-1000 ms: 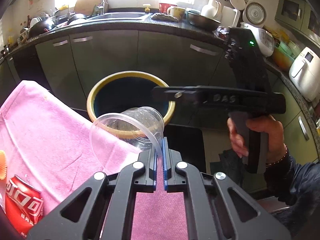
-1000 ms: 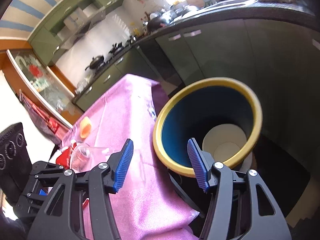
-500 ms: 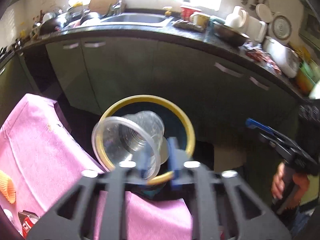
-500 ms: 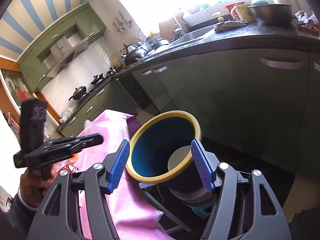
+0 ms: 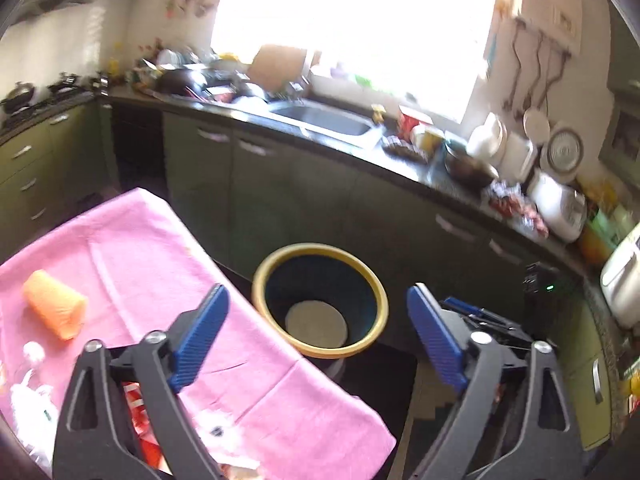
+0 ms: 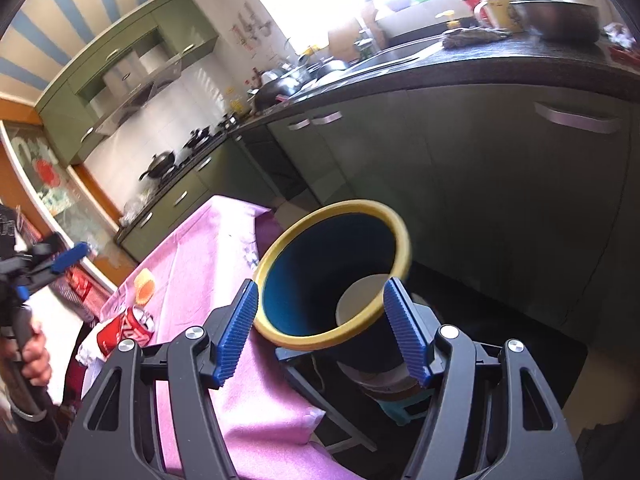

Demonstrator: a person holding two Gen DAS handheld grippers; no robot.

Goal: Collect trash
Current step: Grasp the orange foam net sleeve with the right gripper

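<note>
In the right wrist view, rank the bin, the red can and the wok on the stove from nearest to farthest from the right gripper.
1. Bin: straight ahead of the right gripper.
2. Red can: left, on the pink cloth.
3. Wok: far left, on the stove.

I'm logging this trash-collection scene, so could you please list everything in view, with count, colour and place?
bin: one, yellow rim, dark blue inside, beside the table's edge.
pink cloth: one, covers the table.
orange cup: one, lying on its side on the cloth.
cola can: one, red, lying near the cloth's near end.
white scraps: a few, near end, too blurred to name.
kitchen counter: one, dark top, green cabinets, crowded with dishes.
left hand-held gripper: black with blue pads, open, empty.
right hand-held gripper: black with blue pads, open, empty, framing the bin.
</note>
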